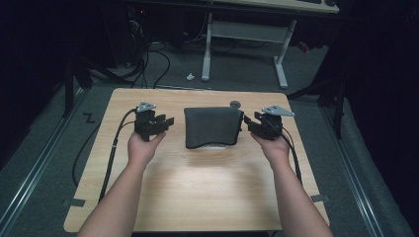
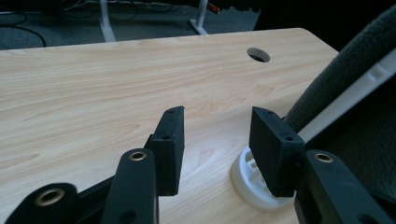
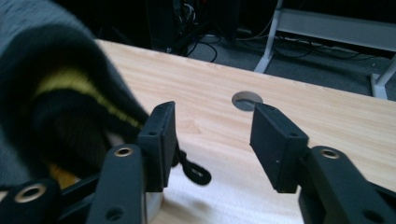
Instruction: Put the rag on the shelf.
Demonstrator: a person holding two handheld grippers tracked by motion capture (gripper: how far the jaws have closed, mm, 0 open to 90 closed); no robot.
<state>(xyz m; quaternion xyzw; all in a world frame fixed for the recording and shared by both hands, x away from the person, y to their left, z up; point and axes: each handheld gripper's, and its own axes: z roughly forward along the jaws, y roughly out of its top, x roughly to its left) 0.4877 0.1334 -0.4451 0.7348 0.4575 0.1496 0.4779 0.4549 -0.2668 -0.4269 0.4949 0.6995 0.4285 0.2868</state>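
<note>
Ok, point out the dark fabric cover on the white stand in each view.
High view: the dark fabric cover lies mid-table, between both grippers.
Left gripper view: at the right edge, above the white stand.
Right gripper view: at the left, showing yellow trim.
Shared landmark: the round hole in the table.

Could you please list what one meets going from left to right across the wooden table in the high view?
Left black claw with its trailing cable → dark grey fabric cover over a white plastic stand → right black claw topped by a grey three-cornered plate, all above the light wooden table.
</note>
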